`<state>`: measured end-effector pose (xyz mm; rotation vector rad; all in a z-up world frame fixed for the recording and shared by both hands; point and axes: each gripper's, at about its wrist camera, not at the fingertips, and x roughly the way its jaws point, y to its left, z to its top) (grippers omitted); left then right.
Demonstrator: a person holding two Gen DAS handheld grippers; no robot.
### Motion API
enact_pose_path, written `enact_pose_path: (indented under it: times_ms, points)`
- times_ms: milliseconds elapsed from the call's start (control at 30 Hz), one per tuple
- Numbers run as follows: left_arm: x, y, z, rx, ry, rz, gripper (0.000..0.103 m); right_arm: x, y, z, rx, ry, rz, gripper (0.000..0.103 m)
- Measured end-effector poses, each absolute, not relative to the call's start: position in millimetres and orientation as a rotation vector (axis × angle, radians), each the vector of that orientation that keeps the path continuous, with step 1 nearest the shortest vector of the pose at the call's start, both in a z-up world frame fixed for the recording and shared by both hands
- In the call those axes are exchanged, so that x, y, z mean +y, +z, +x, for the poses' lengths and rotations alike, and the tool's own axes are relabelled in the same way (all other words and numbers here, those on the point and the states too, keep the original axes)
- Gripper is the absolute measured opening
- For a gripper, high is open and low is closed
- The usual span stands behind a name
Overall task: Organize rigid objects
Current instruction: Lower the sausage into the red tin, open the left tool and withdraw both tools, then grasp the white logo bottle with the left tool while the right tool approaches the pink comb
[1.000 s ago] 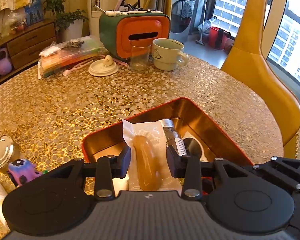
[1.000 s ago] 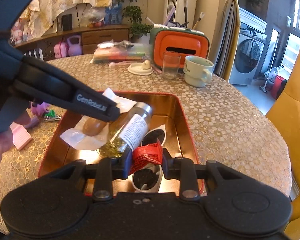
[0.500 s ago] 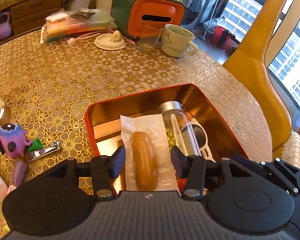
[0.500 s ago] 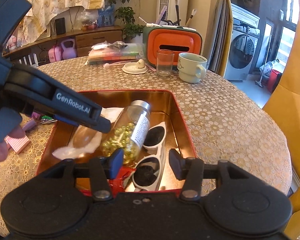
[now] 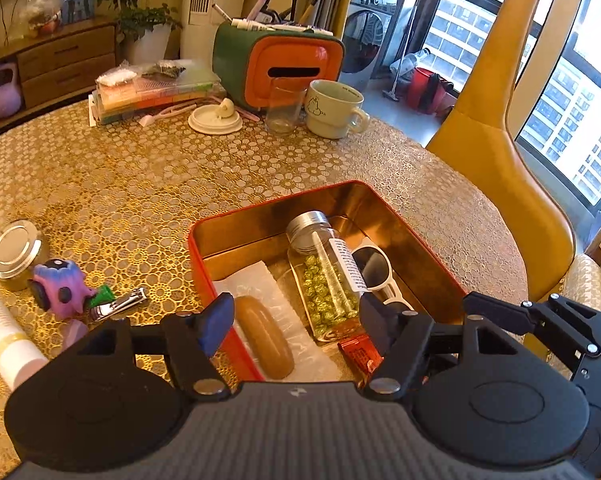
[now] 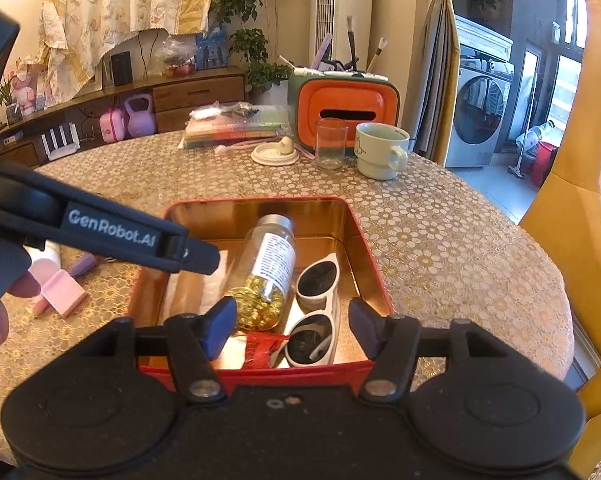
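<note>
A red tin tray [image 5: 400,220] [image 6: 364,248] with a gold inside holds a packaged sausage [image 5: 265,337], a glass bottle [image 5: 324,272] [image 6: 270,266] of yellow-green beads, white sunglasses [image 5: 374,270] [image 6: 314,314] and a red packet [image 5: 360,352] [image 6: 262,350]. My left gripper [image 5: 296,326] is open and empty above the tray's near edge. My right gripper [image 6: 292,328] is open and empty above the tray's near end. The left gripper's finger [image 6: 188,254] crosses the right wrist view.
On the gold tablecloth left of the tray lie a purple toy [image 5: 60,288], nail clippers [image 5: 118,304], a lidded jar [image 5: 14,250], a white tube [image 5: 4,340] and a pink item [image 6: 62,288]. At the back stand a glass [image 5: 284,106], mug [image 5: 334,110] and orange box [image 5: 280,68]. A yellow chair [image 5: 500,184] is right.
The left gripper opened, let go of the sausage in the tray and drew back. The right gripper opened, dropped the red packet in the tray and pulled back.
</note>
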<state>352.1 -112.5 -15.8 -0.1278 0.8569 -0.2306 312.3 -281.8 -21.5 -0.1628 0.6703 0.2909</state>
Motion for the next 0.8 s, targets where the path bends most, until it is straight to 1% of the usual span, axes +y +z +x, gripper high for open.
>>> enact_pose_path:
  times_ms: [233, 300, 433, 600, 667, 700, 800]
  points:
    - [-94.5, 3.1, 325.3, 0.815, -0.224, -0.119, 0.068, -276.3, -6.7, 292.6, 0.647, 0.306, -0.146, 0.065]
    - [-87.1, 8.2, 318.0, 0.805, -0.217, -0.12, 0.068, -273.6, -2.7, 286.9, 0.64, 0.308, -0.141, 0.07]
    - [-73.9, 15.6, 303.7, 0.787, -0.199, -0.109, 0.068, -266.1, 4.1, 274.8, 0.627, 0.321, -0.137, 0.074]
    - [-54.6, 20.5, 285.6, 0.768, -0.177, -0.094, 0.069, -255.2, 10.1, 260.9, 0.611, 0.337, -0.128, 0.087]
    - [-46.1, 21.5, 279.3, 0.758, -0.153, -0.085, 0.083, -249.4, 11.5, 256.4, 0.605, 0.347, -0.126, 0.091]
    - [-41.1, 22.1, 275.7, 0.746, -0.136, -0.084, 0.084, -245.8, 12.1, 254.0, 0.602, 0.351, -0.124, 0.096]
    - [-24.7, 21.9, 269.2, 0.739, -0.096, -0.076, 0.084, -234.6, 11.5, 248.6, 0.594, 0.371, -0.119, 0.103]
